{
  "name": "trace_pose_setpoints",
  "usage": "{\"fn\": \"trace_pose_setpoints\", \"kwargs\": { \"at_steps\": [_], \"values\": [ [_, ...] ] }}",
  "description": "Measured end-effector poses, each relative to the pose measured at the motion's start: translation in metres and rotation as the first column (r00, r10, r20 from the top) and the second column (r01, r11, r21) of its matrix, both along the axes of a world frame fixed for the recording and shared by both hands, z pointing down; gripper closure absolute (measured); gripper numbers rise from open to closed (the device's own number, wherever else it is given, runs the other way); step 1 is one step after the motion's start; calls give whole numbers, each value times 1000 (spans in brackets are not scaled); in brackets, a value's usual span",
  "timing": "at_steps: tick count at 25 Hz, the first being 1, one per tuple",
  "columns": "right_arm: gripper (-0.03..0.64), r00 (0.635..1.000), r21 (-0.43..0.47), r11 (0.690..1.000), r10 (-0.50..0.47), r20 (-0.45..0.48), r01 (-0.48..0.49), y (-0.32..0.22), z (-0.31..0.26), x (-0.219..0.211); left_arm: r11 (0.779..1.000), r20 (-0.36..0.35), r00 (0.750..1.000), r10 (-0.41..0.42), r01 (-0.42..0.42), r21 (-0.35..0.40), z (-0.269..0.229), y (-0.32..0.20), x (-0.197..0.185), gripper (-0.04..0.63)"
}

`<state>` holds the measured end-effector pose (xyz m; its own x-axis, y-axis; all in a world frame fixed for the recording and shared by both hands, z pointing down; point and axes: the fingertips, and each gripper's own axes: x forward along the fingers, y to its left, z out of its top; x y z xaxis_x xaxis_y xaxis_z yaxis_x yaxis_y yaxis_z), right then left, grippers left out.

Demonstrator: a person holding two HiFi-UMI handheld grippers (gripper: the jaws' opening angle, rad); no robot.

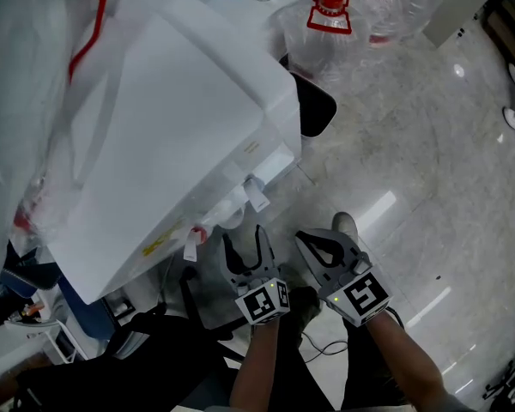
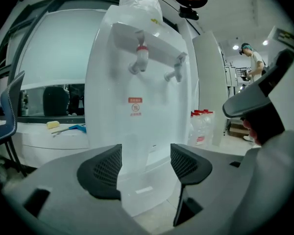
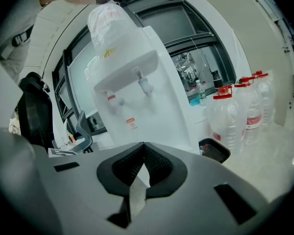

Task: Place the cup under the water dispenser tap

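Two grippers face the water dispenser (image 1: pixel 154 127); only the left gripper view shows the clear cup (image 2: pixel 134 155), which in the head view is lost beneath the dispenser's overhang. It stands upright on the drip tray (image 2: pixel 142 199) under the red-collared tap (image 2: pixel 141 58), long axis vertical, between the left gripper's (image 2: pixel 144 163) widely spread, released jaws; the right gripper's (image 3: pixel 143 148) jaws are clenched together on nothing.

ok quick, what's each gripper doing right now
Left gripper: open, gripping nothing.
Right gripper: shut, nothing between its jaws.
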<state>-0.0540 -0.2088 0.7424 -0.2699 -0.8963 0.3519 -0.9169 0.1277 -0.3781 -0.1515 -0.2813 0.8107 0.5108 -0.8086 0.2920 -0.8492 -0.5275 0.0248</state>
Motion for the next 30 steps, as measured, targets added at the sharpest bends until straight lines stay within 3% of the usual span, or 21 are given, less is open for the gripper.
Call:
{"fn": "trace_pose_setpoints", "kwargs": {
  "at_steps": [6, 10, 16, 20, 30],
  "values": [
    [606, 1000, 6, 1000, 12, -8, -12, 2, -36, 11, 998, -8, 998, 59, -59, 33, -62, 12, 20, 320],
    [606, 1000, 22, 1000, 22, 3, -22, 2, -69, 12, 988, -35, 989, 142, -139, 60, -124, 25, 33, 409],
    [606, 999, 35, 999, 38, 24, -39, -3, -148, 21, 970, -66, 968, 243, -241, 34, -234, 43, 59, 493],
    [606, 999, 58, 998, 24, 24, -25, -5, -200, 23, 954, -69, 953, 296, -293, 56, -298, 50, 68, 539],
    [606, 1000, 148, 989, 13, -28, -9, -7, -325, 29, 955, -94, 953, 289, -280, 93, -421, 50, 70, 576]
  ]
}}
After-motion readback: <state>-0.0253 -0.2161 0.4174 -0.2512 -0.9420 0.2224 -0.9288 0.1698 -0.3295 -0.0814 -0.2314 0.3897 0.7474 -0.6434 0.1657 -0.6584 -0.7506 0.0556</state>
